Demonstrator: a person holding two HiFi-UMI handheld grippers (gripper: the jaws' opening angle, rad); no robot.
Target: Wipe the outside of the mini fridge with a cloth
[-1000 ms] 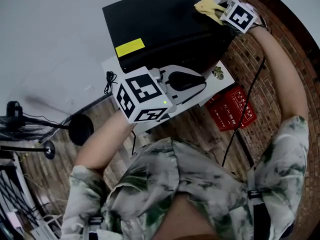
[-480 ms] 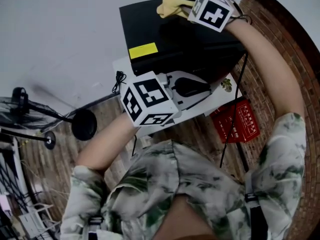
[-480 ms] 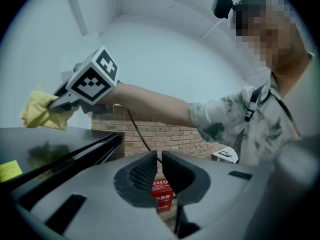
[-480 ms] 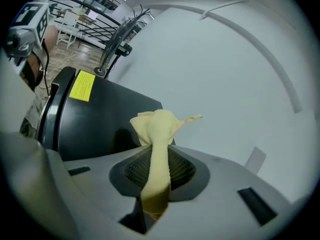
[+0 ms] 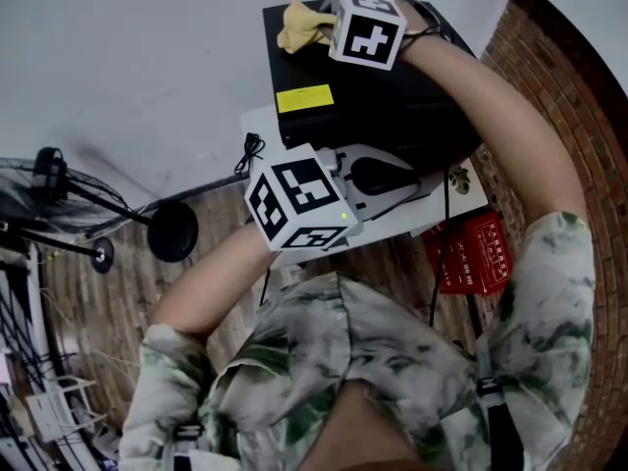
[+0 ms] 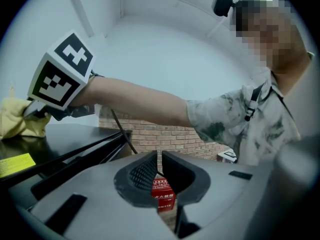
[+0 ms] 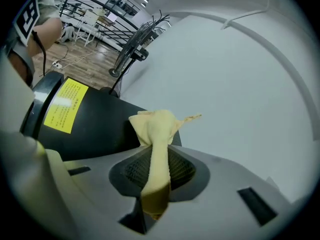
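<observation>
The black mini fridge [image 5: 392,96] stands by the white wall, with a yellow label [image 5: 304,98] on its top. My right gripper [image 5: 320,29] is over the fridge's far left corner, shut on a yellow cloth [image 5: 294,27]. In the right gripper view the cloth [image 7: 155,126] runs between the jaws of the right gripper [image 7: 157,171] and bunches on the fridge top [image 7: 95,124]. My left gripper [image 5: 392,177] hovers at the fridge's near side. The left gripper [image 6: 160,169] is shut with nothing between its jaws.
The fridge rests on a white board [image 5: 257,130] over a brick-pattern floor. A red box [image 5: 471,253] lies on the floor at the right. A standing fan's round base [image 5: 172,234] and cables are at the left. A black cable [image 5: 442,234] hangs by the fridge.
My right gripper has dragged the cloth leftward across the fridge top toward its far left corner. The left gripper has stayed about where it was.
</observation>
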